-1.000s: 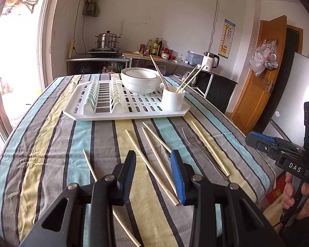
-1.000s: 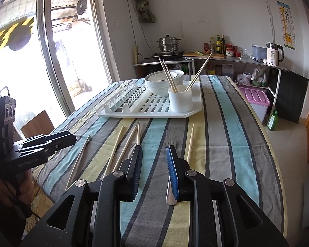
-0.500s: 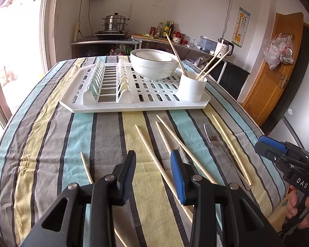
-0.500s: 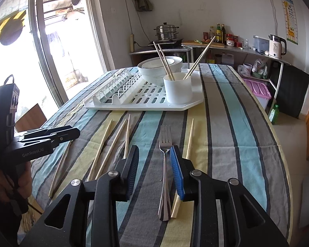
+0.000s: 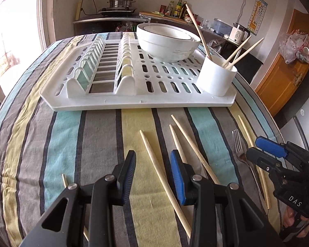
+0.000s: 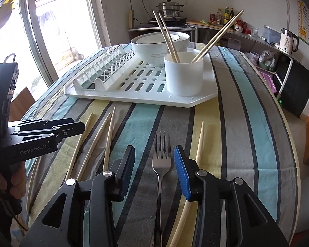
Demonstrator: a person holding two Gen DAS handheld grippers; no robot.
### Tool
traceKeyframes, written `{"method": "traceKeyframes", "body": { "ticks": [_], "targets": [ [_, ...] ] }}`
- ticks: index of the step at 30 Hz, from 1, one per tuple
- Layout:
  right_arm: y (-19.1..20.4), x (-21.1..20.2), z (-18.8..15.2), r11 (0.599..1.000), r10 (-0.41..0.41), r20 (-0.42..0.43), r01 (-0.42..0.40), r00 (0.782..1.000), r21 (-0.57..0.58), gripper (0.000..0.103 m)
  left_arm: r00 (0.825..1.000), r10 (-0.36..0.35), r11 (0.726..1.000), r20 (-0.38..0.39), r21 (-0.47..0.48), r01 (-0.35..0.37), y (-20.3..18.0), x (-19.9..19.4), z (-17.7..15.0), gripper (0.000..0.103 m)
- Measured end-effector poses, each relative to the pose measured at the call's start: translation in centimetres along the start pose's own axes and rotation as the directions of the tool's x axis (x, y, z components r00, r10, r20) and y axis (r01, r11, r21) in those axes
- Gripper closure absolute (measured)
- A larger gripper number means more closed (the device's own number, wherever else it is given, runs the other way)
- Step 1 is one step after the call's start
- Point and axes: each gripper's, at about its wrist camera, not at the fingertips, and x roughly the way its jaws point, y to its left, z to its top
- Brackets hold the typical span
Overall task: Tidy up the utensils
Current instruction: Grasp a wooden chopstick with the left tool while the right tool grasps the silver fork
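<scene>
Several loose wooden chopsticks (image 5: 192, 144) and a metal fork (image 6: 161, 162) lie on the striped tablecloth in front of a white drying rack (image 5: 133, 101). A white cup (image 6: 184, 73) on the rack's near right corner holds several chopsticks. My left gripper (image 5: 153, 160) is open, low over the cloth, with one chopstick (image 5: 149, 147) lying between its jaws, untouched. My right gripper (image 6: 154, 156) is open with the fork's head between its jaws, and the pads stay apart from it. Another chopstick (image 6: 199, 142) lies just right of its blue pad.
White bowls (image 5: 166, 43) are stacked at the back of the rack, and plate slots fill its left half. The table's right edge (image 6: 294, 144) drops off to the floor. A hand (image 6: 14, 183) holds the left gripper's handle. Behind the table stands a counter with a steamer pot (image 6: 169, 7).
Both grippers moved forward and down toward the cloth. The right jaws widened and now straddle the fork's head. The left jaws, unchanged in width, now sit over a chopstick.
</scene>
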Motion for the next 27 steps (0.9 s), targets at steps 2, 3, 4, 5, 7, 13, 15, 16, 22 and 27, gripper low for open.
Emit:
{"method": "traceKeyframes", "body": {
  "ticks": [2, 3, 4, 5, 7, 13, 15, 16, 22, 27],
  "targets": [
    [0.0, 0.6, 0.3, 1.0, -0.005, -0.021, 0.005, 1.0, 0.002, 0.062, 1.0, 0.012, 1.0, -0.024, -0.013, -0.012, 0.2, 0.7, 0.3, 0.067],
    [-0.1, 0.8, 0.4, 1.0, -0.007, -0.027, 0.007, 1.0, 0.002, 0.063, 0.999, 0.014, 1.0, -0.033, -0.018, -0.015, 0.2, 1.0, 0.4, 0.067],
    [-0.1, 1.0, 0.6, 1.0, -0.007, -0.032, 0.007, 0.999, 0.001, 0.063, 0.999, 0.021, 1.0, -0.027, -0.016, -0.021, 0.1, 1.1, 0.6, 0.067],
    [-0.1, 1.2, 0.7, 1.0, -0.008, -0.038, 0.008, 0.999, 0.0, 0.063, 0.999, 0.027, 1.0, -0.032, -0.014, -0.028, 0.0, 1.2, 0.7, 0.069],
    [0.0, 1.6, 0.9, 1.0, -0.02, -0.051, 0.02, 0.998, -0.005, 0.063, 0.998, 0.043, 0.999, -0.035, -0.009, -0.043, -0.2, 1.3, 0.8, 0.072],
    [0.1, 2.7, 1.1, 0.999, -0.039, -0.085, 0.037, 0.996, -0.019, 0.063, 0.995, 0.093, 0.995, -0.033, 0.022, -0.092, -0.8, 1.8, 1.1, 0.084],
    [0.2, 2.9, 1.1, 0.999, -0.045, -0.091, 0.043, 0.995, -0.021, 0.063, 0.994, 0.102, 0.994, -0.03, 0.036, -0.101, -1.0, 1.9, 1.1, 0.089],
    [0.2, 3.1, 1.1, 0.999, -0.047, -0.094, 0.046, 0.994, -0.02, 0.064, 0.994, 0.106, 0.994, -0.03, 0.04, -0.105, -1.0, 1.9, 1.2, 0.093],
    [0.0, 3.3, 1.3, 0.998, -0.063, -0.102, 0.061, 0.993, -0.023, 0.08, 0.993, 0.114, 0.992, -0.029, 0.061, -0.112, -1.3, 2.0, 1.2, 0.095],
    [0.0, 3.3, 1.4, 0.998, -0.056, -0.107, 0.054, 0.993, -0.025, 0.08, 0.994, 0.104, 0.992, -0.031, 0.074, -0.102, -1.7, 2.0, 1.3, 0.096]
  ]
}}
